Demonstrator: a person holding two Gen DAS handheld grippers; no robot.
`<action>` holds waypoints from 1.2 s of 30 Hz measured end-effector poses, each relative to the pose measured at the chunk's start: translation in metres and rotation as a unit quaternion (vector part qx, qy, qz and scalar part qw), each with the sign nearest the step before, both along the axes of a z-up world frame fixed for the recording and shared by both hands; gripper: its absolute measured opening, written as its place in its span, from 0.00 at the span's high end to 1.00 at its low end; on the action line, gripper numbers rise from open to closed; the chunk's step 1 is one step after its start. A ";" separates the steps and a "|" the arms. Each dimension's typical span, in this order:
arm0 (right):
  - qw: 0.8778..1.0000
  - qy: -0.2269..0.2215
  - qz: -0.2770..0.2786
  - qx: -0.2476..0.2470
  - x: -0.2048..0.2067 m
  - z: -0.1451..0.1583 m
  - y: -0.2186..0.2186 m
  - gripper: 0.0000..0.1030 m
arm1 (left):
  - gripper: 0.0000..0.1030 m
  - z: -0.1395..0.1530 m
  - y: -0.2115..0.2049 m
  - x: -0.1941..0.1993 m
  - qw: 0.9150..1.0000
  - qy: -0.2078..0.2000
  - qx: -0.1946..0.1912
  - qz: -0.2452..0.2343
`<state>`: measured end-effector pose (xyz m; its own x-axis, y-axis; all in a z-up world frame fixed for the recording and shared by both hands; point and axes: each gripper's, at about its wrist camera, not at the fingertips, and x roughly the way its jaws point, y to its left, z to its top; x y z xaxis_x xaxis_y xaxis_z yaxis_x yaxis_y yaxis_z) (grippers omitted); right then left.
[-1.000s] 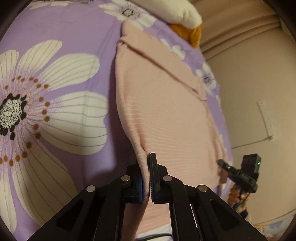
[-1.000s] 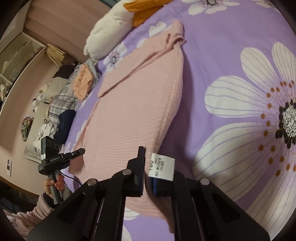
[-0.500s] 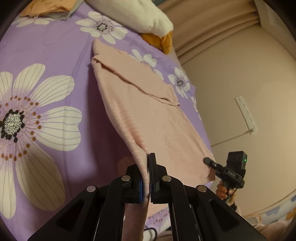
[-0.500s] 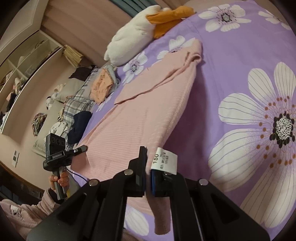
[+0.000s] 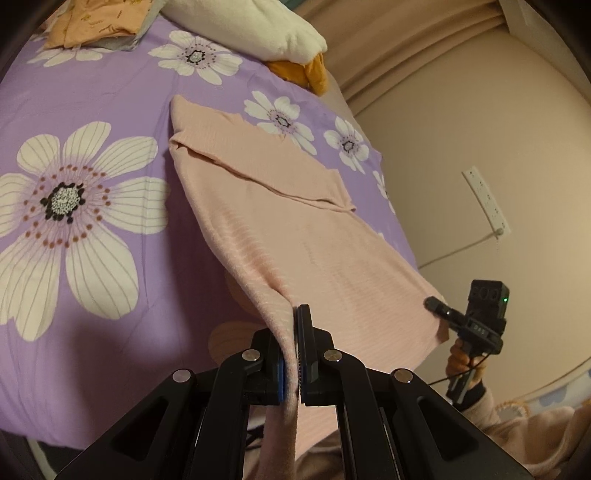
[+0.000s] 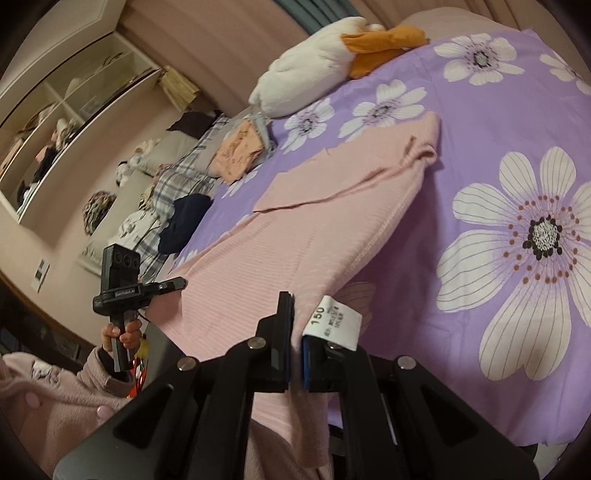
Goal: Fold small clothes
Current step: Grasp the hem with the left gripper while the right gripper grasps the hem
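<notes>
Garment [image 5: 295,236] clamped in the black left gripper [image 5: 295,354] and black right gripper [image 6: 295,332]: pale pink, fine horizontal ribbing, with a white care tag [image 6: 334,323] printed in dark characters beside the right gripper's fingers. Bedspread [image 5: 110,110] beneath and ahead of both tools: lilac, with large white daisies, dark speckled centres ringed by brown dots. Far beyond the tips: white-and-orange plush [image 5: 258,29]; folded peach cloth [image 6: 238,153]; grey plaid fabric [image 6: 184,173].

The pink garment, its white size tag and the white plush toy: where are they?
pink garment [image 5: 295,236], left wrist view, middle of the cloth.
white size tag [image 6: 334,323], right wrist view, tag's centre.
white plush toy [image 6: 306,70], right wrist view, its white body.
</notes>
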<state>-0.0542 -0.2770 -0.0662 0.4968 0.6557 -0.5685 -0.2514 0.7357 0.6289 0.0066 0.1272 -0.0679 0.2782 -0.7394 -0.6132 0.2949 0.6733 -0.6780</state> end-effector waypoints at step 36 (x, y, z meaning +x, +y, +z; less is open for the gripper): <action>0.983 0.107 -0.148 0.033 0.272 -0.090 -0.057 0.78 | 0.98 -0.075 -0.017 0.261 0.988 0.093 0.031 0.117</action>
